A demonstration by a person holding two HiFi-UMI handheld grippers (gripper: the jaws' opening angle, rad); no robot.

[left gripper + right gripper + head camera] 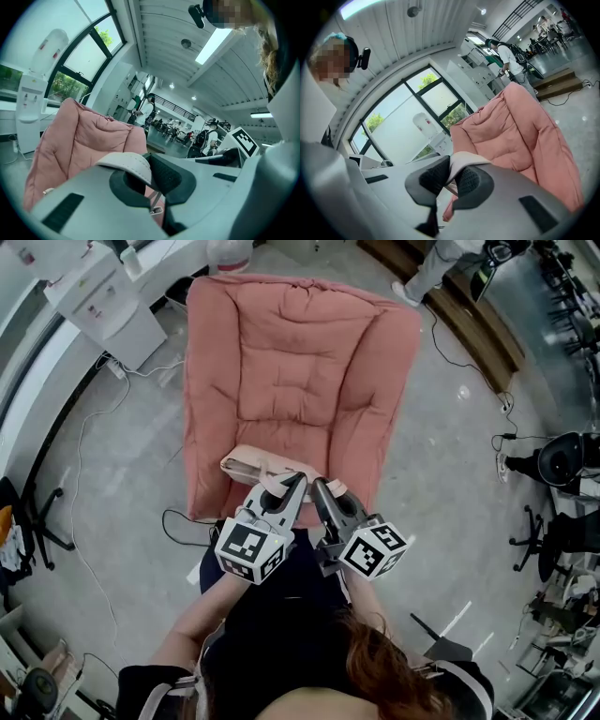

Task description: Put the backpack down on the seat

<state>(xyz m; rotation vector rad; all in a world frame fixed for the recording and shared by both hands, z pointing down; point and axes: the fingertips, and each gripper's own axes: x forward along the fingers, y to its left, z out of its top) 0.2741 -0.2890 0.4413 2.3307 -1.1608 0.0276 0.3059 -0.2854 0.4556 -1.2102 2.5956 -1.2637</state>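
Note:
A pink padded seat stands on the floor in front of me, its back leaning away. The pale pink backpack hangs at the seat's front edge, mostly hidden under my grippers. My left gripper is shut on a beige backpack strap. Right beside it, my right gripper is shut on another strap. In both gripper views the strap loops over the dark pads and the pink seat fills the background.
A white water dispenser stands at the back left, with cables trailing over the grey floor. Black office chairs crowd the right side. A person stands by a wooden step at the back right.

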